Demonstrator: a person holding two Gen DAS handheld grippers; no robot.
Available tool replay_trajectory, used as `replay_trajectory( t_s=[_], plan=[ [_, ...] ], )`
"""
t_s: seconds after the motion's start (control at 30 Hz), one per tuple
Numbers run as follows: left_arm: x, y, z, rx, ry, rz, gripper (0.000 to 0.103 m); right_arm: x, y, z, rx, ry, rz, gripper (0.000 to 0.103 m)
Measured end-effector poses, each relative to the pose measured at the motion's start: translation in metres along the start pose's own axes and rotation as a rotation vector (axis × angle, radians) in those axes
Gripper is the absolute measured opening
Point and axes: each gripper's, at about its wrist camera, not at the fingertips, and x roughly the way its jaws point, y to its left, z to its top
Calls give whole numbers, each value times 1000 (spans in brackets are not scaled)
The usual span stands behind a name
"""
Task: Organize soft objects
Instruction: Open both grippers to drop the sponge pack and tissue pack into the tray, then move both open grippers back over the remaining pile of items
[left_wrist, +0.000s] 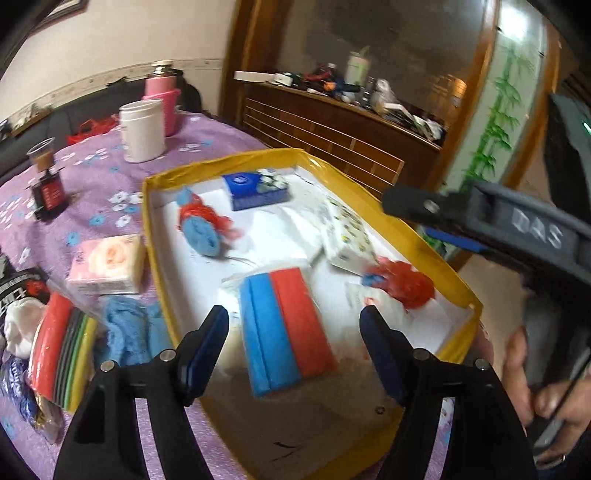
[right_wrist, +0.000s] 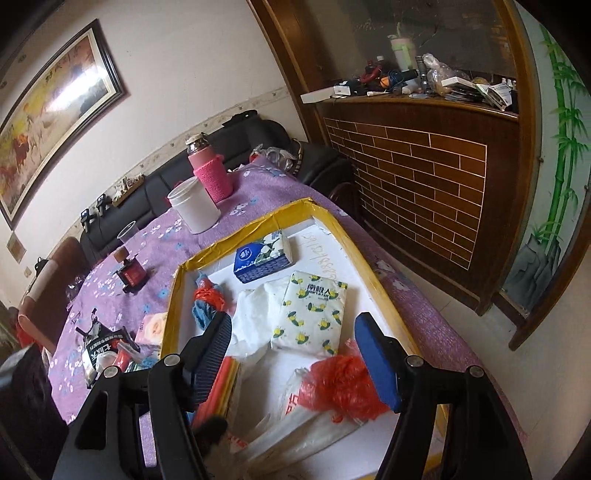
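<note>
A yellow-rimmed white box (left_wrist: 154, 221) (right_wrist: 173, 295) lies on the purple cloth. In it are a blue-and-red sponge pack (left_wrist: 288, 332), a blue tissue pack (left_wrist: 255, 192) (right_wrist: 262, 258), a lemon-print tissue pack (left_wrist: 347, 236) (right_wrist: 310, 314), a blue cloth wrapped in red plastic (left_wrist: 199, 225) (right_wrist: 207, 302) and a crumpled red bag (left_wrist: 406, 288) (right_wrist: 340, 384). My left gripper (left_wrist: 293, 319) hovers open over the sponge pack, its pads clear of it. My right gripper (right_wrist: 293, 321) (left_wrist: 432, 221) is open above the box's near right side, holding nothing.
Left of the box lie a pink tissue pack (left_wrist: 109, 264), a loose blue cloth (left_wrist: 125, 332) and a stack of coloured sponges (left_wrist: 62, 354). A white jar (left_wrist: 142, 131), a pink bottle (left_wrist: 162, 96) and a plastic cup (left_wrist: 41, 155) stand farther back. A wooden cabinet (right_wrist: 424, 177) is beyond the table.
</note>
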Motion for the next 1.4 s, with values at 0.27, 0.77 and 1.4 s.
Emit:
replay_trajectory(
  t_s=[0.27,0.77,1.4],
  plan=[
    [-3,0,0,15,-34,73,73,-5,9,-11,-21,8,0,74],
    [-20,-18,-4,94,-135,153,78,-37,21,-20,-36,-38,-3,74],
    [-110,66,-25,-133,-85,237,79,-44,85,-42,-154,-44,73,76]
  ],
)
